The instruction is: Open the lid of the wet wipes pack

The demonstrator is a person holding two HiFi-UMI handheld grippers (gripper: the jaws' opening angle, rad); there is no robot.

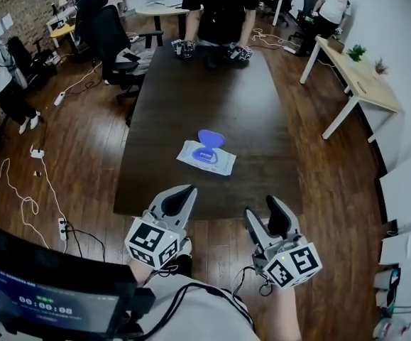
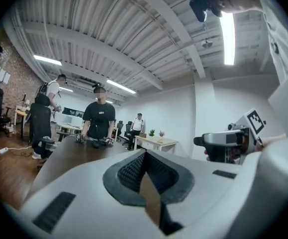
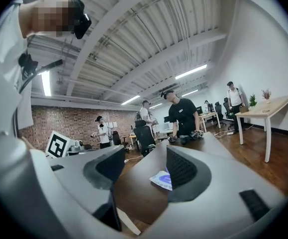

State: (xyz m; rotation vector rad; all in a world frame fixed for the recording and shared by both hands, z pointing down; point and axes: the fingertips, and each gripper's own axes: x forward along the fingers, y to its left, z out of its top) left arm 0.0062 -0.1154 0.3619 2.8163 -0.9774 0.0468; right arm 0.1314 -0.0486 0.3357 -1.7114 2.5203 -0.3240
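Note:
The wet wipes pack (image 1: 206, 156) is white with a blue oval top and lies near the middle of the dark table (image 1: 191, 91). Its blue lid (image 1: 211, 138) stands flipped up at the far side. Both grippers hang level at the near table edge, well short of the pack and touching nothing. My left gripper (image 1: 184, 193) has its pads together, as its own view shows (image 2: 144, 156). My right gripper (image 1: 267, 217) is open and holds nothing (image 3: 146, 166). In the right gripper view the pack (image 3: 162, 179) shows far off between the jaws.
A person (image 1: 219, 6) stands at the table's far end with another pair of grippers (image 1: 212, 50) resting there. A black office chair (image 1: 109, 34) is at the far left, a light wooden desk (image 1: 361, 84) at the right. Cables (image 1: 20, 197) trail on the floor; a monitor (image 1: 49, 297) sits lower left.

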